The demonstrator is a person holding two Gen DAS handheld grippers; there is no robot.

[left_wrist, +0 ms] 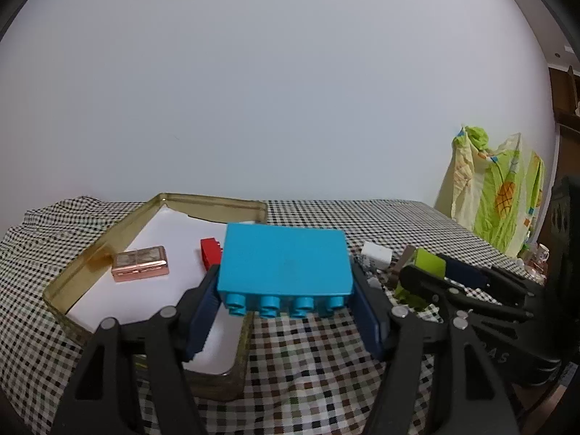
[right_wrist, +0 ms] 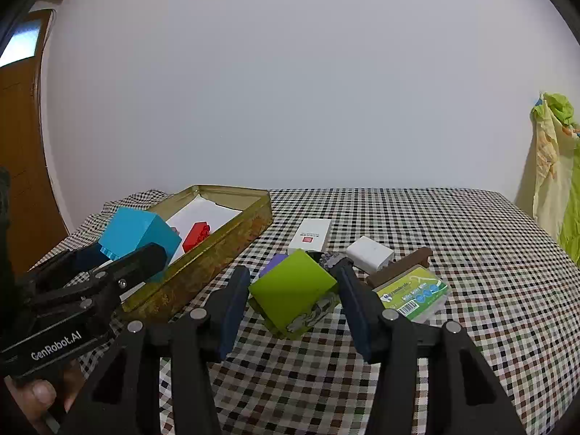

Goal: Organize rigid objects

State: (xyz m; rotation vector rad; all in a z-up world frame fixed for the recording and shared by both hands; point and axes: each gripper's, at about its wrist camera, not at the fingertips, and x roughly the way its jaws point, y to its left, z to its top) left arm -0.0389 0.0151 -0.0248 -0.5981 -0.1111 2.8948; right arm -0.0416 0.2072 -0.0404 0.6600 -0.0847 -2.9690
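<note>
Clamped between the left gripper's point(left_wrist: 286, 297) fingers, a blue brick point(left_wrist: 284, 264) hangs above the gold tin's point(left_wrist: 90, 253) near edge. Beside it, the right gripper point(right_wrist: 290, 293) pinches a green block point(right_wrist: 293, 290) just above the checked cloth point(right_wrist: 435, 224), near a white box point(right_wrist: 310, 235).

Tabletop point(right_wrist: 453, 224) under a checked cloth point(right_wrist: 326, 380). Directly on the cloth: gold tin tray point(right_wrist: 217, 253) at left; beside it a white box with red label point(right_wrist: 310, 235), white block point(right_wrist: 369, 253), brown bar point(right_wrist: 402, 266), green-labelled packet point(right_wrist: 413, 291), purple piece point(right_wrist: 272, 264).
</note>
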